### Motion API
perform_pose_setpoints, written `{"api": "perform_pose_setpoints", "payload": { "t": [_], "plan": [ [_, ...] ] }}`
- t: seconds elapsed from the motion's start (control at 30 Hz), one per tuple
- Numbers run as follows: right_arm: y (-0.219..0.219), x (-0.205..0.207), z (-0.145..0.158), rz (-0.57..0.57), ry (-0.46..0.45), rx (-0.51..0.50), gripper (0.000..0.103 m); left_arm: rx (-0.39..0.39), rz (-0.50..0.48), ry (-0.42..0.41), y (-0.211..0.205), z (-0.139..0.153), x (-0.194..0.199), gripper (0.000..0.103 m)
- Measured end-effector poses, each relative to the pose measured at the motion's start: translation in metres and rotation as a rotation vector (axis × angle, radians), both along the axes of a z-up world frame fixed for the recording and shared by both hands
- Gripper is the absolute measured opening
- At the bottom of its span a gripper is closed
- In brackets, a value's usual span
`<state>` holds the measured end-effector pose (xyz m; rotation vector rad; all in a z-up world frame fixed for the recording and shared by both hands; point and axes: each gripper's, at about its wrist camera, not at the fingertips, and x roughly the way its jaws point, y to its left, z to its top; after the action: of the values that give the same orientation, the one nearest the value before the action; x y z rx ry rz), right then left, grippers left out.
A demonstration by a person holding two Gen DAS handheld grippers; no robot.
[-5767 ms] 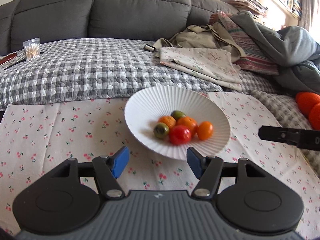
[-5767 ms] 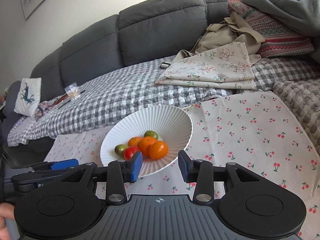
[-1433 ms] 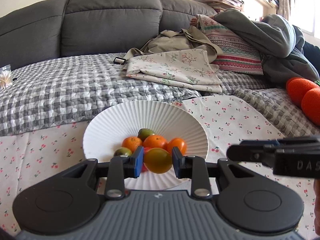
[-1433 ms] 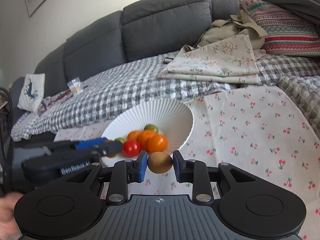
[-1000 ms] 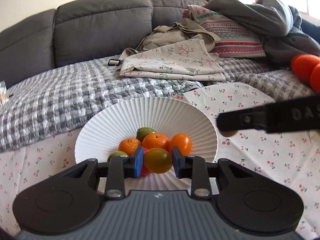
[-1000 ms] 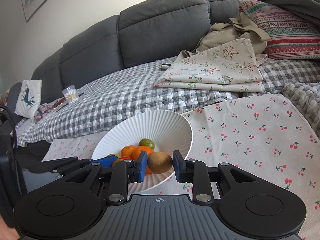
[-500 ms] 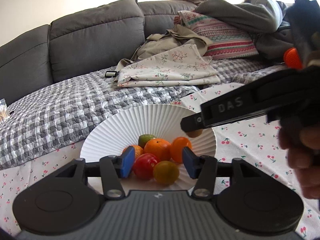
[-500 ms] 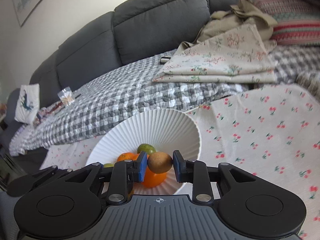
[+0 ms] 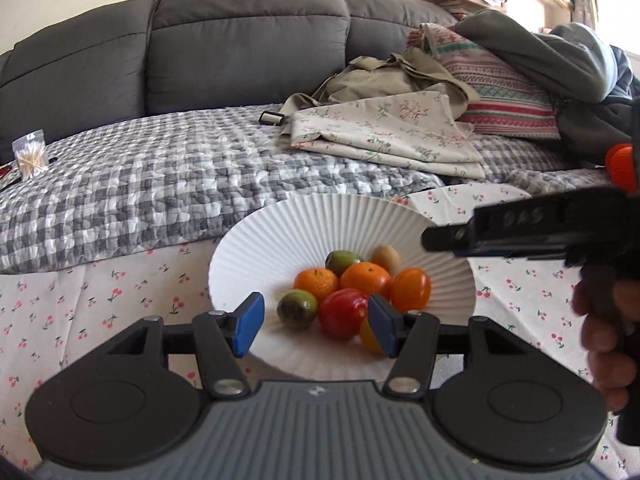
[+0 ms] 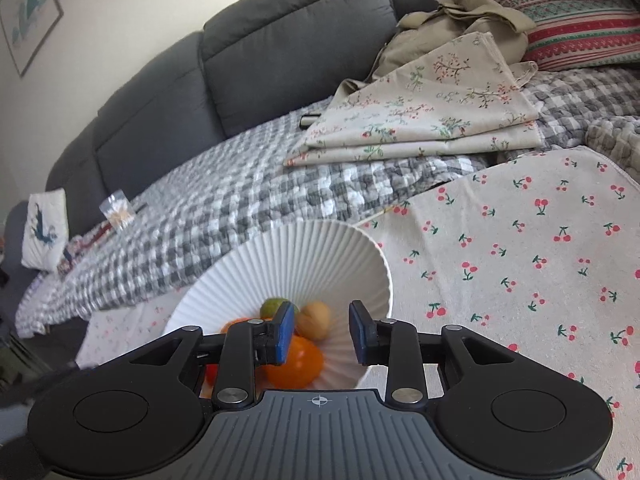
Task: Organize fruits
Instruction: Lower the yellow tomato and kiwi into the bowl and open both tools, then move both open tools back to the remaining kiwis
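**Both claws empty above the filled bowl**

The fruits sat heaped in the well of the white ribbed bowl [image 9: 304, 232], touching one another; the sloped wall presumably funnelled them to the centre. Count from the left wrist view: two mandarins [image 9: 317, 283], one round orange tomato [image 9: 411, 289], one red tomato [image 9: 343, 312], two green-brown tomatoes [image 9: 298, 308], one tan kiwi [image 9: 385, 259] against the far wall, and one yellow fruit [image 9: 367, 338] half hidden behind a blue pad. Eight in all, though pieces underneath could not be ruled out.

The left claw [image 9: 316, 326] hung over the near rim, jaws spread wide, holding nothing. The right claw [image 10: 322, 330] hovered over the bowl from the right side, jaws parted wider than the kiwi [image 10: 315, 319] lying beyond and between them, apart from both pads; nothing held. Judged: kiwi delivered, claw clear to back out.

The bowl rested on a cherry-print cloth [image 10: 520, 248] spread over a grey checked blanket [image 9: 140, 184] on the sofa [image 9: 240, 40]. At least one further orange fruit [image 9: 622, 166] showed at the right edge, well apart from the bowl, partly hidden by the right gripper body; probably next for collection.
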<state>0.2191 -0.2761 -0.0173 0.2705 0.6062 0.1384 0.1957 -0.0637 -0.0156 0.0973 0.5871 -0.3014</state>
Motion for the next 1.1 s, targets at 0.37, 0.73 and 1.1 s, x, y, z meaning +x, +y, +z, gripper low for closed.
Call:
{"api": "perform_pose_setpoints", "payload": {
  "t": [0.37,0.73,1.1],
  "plan": [
    [0.012,-0.029,0.021,0.018,-0.003,-0.009,0.038,0.016,0.024,0.03,0.006,0.011,-0.022,0.068],
    [0.033,-0.086,0.037,0.081,-0.031,-0.107,0.047,0.004,0.014,0.055,0.02,0.021,-0.048,0.071],
    [0.041,-0.138,0.043,0.118,-0.056,-0.189,0.052,0.014,-0.055,0.164,0.023,0.006,-0.066,0.072]
  ]
}}
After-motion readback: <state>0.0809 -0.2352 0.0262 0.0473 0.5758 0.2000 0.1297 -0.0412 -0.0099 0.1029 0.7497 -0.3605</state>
